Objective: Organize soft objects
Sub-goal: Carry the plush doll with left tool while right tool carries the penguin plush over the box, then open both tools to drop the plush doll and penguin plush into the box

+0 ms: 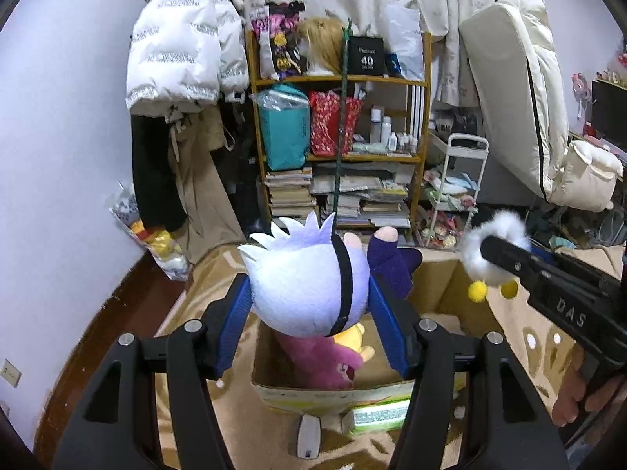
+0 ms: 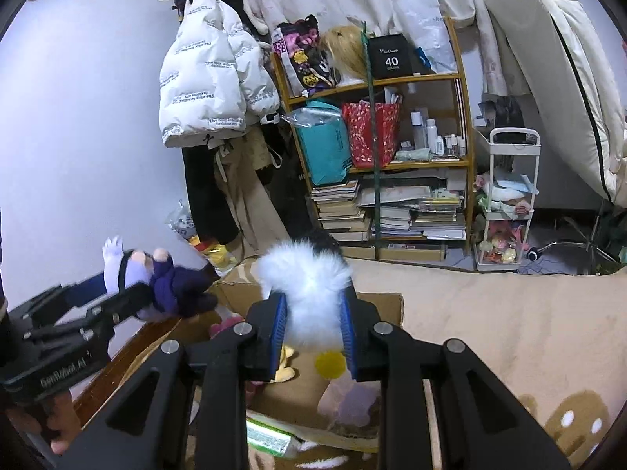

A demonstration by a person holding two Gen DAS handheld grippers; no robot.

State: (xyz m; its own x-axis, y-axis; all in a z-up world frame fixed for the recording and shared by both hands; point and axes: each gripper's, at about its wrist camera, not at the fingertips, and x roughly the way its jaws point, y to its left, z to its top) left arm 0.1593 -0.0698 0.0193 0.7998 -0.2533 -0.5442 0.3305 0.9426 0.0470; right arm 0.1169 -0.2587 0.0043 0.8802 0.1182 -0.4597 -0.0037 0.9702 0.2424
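Note:
My left gripper (image 1: 309, 297) is shut on a plush doll with a pale lilac head, black band and dark purple body (image 1: 309, 278), held above an open cardboard box (image 1: 333, 389). The doll also shows at the left of the right wrist view (image 2: 156, 278). My right gripper (image 2: 313, 313) is shut on a fluffy white plush with yellow feet (image 2: 309, 290), held over the same box (image 2: 305, 395); it shows at the right of the left wrist view (image 1: 493, 246). Inside the box lie a pink plush (image 1: 313, 356) and a yellow plush (image 1: 352, 337).
A wooden shelf (image 1: 341, 78) full of bags, bottles and books stands behind the box. A white jacket (image 1: 176, 47) hangs at the left. A white cart (image 2: 505, 203) and a folded mattress (image 2: 556, 78) are at the right. A beige rug (image 2: 509, 313) covers the floor.

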